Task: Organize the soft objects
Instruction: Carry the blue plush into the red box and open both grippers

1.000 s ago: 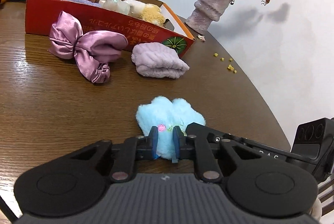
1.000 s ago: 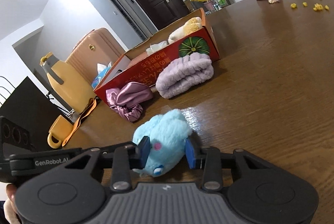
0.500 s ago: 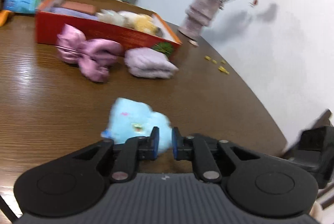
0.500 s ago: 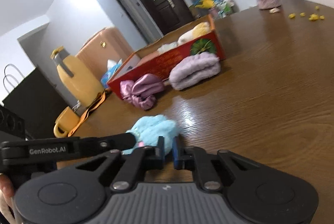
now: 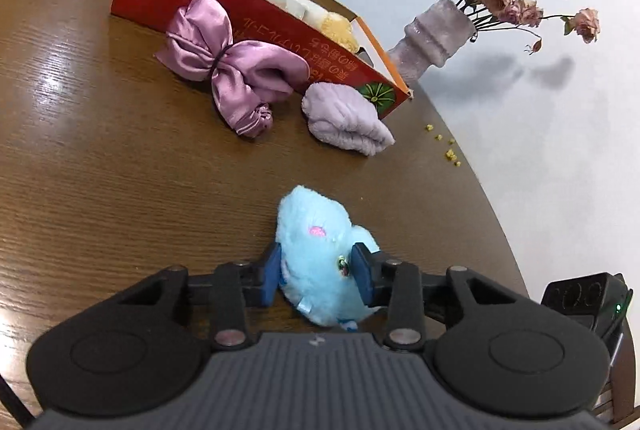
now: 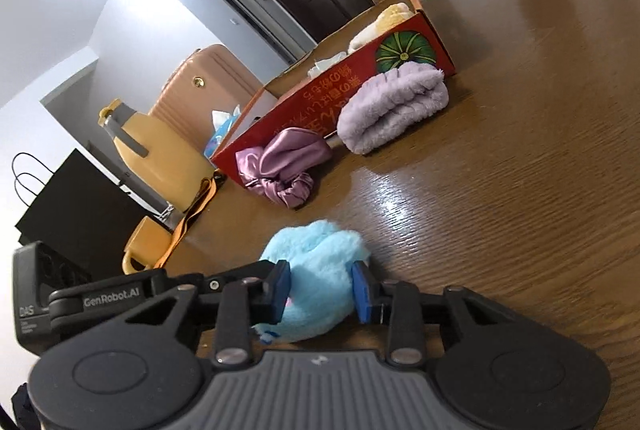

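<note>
We are holding blue plush (image 5: 316, 262) low at 6 o'clock on table (image 5: 100, 169), between both grippers. Left gripper (image 5: 316, 272): jaws have just been opening, pads flanking plush, seemingly touching fur. Right gripper (image 6: 320, 286): jaws also just opening, pads against plush sides.

Risk, we are judging: 2 loose grips on squashy fur, plush slipping or twisting on way to red box (image 5: 256, 9) at 12 o'clock.

Versus half second earlier: both jaw pairs nearly together beside plush; now both are straddling it.
</note>
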Action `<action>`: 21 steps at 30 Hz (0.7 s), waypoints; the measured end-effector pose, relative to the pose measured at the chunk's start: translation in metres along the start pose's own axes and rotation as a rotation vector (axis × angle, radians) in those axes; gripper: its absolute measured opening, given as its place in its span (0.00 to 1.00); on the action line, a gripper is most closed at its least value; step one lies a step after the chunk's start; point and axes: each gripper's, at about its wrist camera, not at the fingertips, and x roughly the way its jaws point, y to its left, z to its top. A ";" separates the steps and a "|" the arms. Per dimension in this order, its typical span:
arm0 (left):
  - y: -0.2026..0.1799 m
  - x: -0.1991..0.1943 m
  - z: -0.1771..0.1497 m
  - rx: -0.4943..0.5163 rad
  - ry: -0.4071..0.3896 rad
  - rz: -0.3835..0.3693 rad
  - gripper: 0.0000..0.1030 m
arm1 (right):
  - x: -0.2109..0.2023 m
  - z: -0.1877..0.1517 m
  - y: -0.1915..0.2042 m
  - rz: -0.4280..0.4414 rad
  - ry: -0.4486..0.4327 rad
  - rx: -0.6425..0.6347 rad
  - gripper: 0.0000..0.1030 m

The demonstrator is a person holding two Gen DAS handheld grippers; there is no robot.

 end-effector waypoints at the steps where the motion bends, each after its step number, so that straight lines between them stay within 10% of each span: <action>1: -0.001 0.000 -0.001 0.005 -0.002 0.000 0.37 | 0.000 0.000 -0.001 0.004 0.002 0.003 0.29; 8: -0.022 -0.002 0.013 0.061 -0.037 -0.011 0.36 | -0.012 0.019 0.015 -0.025 -0.051 -0.055 0.27; 14: -0.073 0.017 0.106 0.216 -0.131 -0.026 0.36 | -0.009 0.115 0.037 -0.043 -0.163 -0.188 0.26; 21: -0.072 0.118 0.194 0.174 -0.004 0.003 0.36 | 0.060 0.211 0.005 -0.196 -0.102 -0.183 0.16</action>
